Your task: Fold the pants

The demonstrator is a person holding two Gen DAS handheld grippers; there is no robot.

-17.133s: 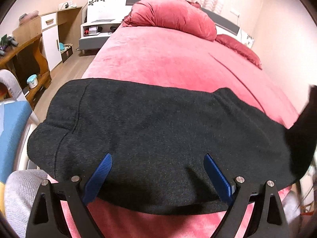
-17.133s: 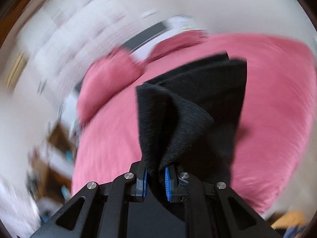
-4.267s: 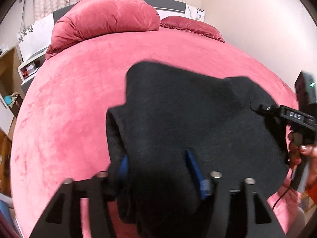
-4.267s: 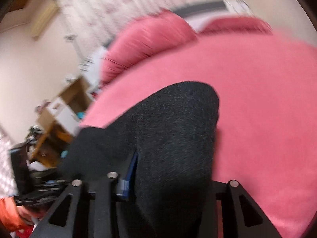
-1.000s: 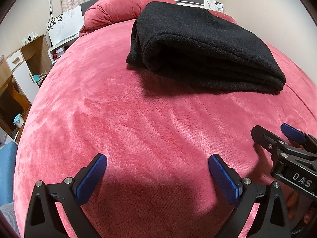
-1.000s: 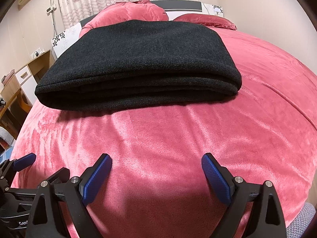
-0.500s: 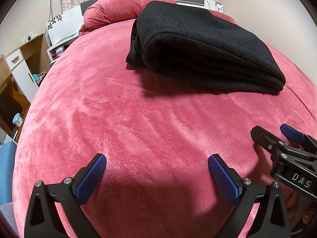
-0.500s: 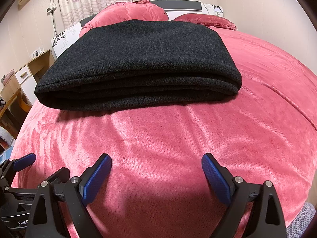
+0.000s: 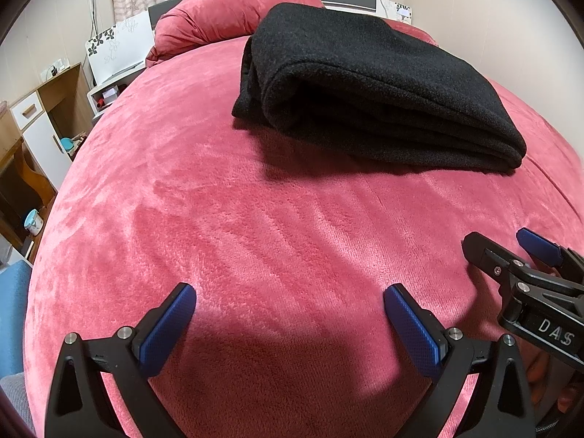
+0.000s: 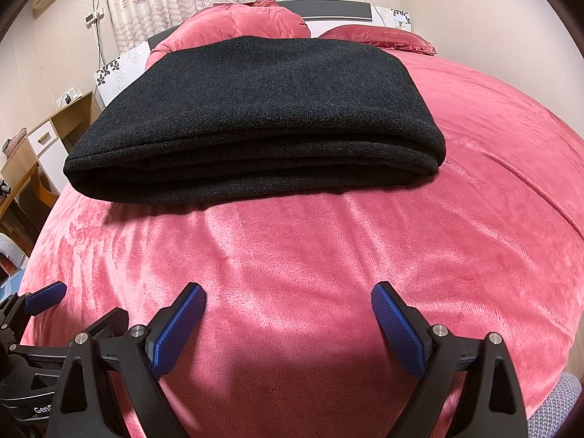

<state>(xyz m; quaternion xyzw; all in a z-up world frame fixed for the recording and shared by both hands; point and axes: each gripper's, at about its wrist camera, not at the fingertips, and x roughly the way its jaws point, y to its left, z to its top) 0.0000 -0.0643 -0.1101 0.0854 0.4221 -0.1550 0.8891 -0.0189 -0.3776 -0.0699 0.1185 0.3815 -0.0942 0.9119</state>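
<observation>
Black and thick, the pants [image 10: 255, 109] are lying folded into a neat, layered rectangle on the pink plush bed [image 10: 328, 255], toward its middle and in front of the bundled red quilt [image 9: 226, 14] and the pillow [image 10: 383, 40] at the headboard. Nothing is touching them. The left hand-held gripper [image 9: 290, 314] is hovering over bare bedcover nearer the foot, its blue pads [image 9: 164, 328] spread wide and holding nothing. The right hand-held gripper [image 10: 288, 314] is hanging just beside it, likewise gaping and empty. Both are sitting well apart from the pants.
</observation>
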